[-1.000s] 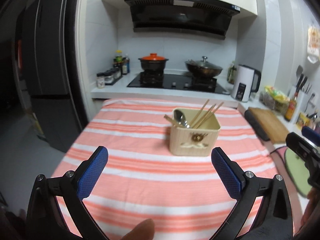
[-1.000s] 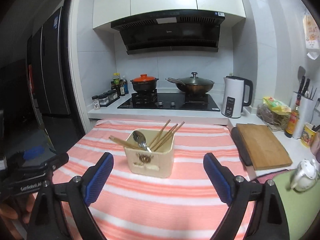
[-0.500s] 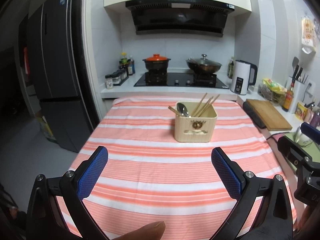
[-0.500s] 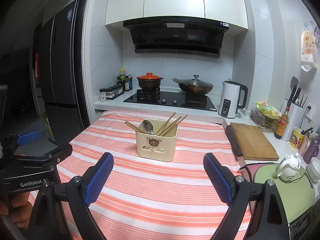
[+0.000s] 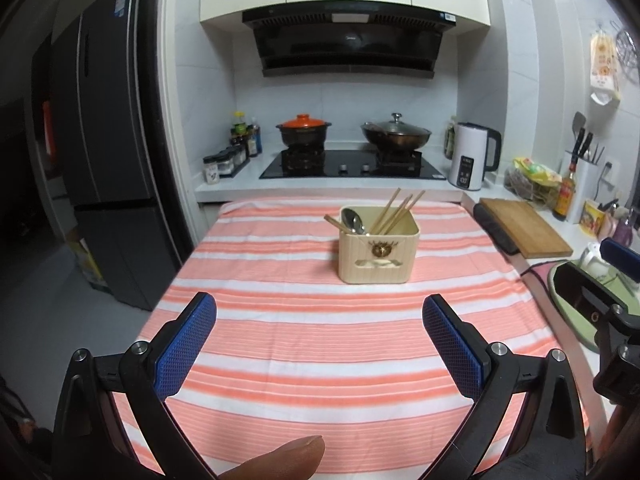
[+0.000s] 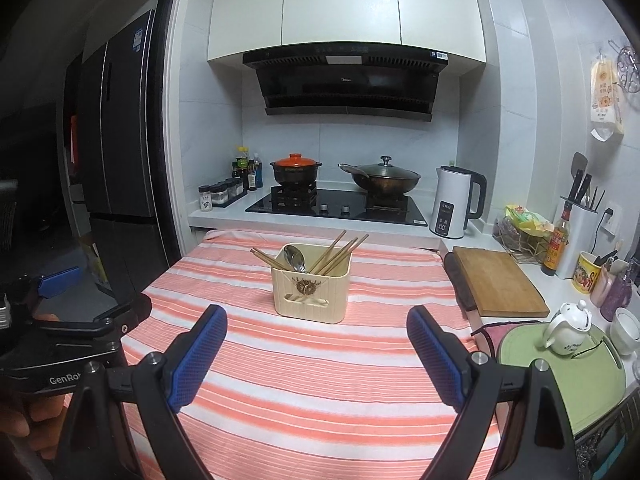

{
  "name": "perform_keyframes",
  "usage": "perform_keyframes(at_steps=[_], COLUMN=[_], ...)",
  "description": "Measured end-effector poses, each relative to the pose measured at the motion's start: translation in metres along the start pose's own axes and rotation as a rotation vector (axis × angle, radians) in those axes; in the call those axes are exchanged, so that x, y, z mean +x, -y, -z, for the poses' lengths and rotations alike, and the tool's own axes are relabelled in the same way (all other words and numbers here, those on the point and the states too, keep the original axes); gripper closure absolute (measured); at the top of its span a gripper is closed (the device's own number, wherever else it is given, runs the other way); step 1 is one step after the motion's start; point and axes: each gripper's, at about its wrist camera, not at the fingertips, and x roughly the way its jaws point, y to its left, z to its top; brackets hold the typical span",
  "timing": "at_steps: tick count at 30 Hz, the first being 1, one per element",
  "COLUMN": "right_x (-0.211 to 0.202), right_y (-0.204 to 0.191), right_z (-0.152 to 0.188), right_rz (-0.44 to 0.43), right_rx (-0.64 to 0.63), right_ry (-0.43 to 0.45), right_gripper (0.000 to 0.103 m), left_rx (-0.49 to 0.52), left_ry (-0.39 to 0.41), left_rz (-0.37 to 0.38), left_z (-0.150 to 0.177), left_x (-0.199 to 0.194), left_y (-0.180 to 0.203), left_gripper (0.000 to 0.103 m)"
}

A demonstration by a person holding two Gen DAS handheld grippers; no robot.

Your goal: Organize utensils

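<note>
Left wrist view: left gripper spread wide, empty; utensil holder well ahead. Right gripper likewise.

A cream holder stands upright on the striped cloth, holding chopsticks and a spoon.

White tiled walls enclose a small kitchen. Cream upper cabinets hang above a black range hood and a black hob set in a white counter. A dark refrigerator stands at the left on a grey floor. The light is dim.
</note>
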Motion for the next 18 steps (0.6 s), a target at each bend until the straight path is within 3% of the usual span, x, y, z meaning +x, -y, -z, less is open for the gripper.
perform_keyframes(at_steps=[18], right_x=[-0.0048], right_y=[-0.0023], right_z=[0.0025], right_rz=[-0.015], right_rx=[-0.004], right_ry=[-0.003], right_gripper=[0.010], left_rx=[0.007], left_ry=[0.001], left_rz=[-0.009], left_z=[0.0007], left_x=[-0.0004], left_y=[0.0015], left_gripper=[0.000])
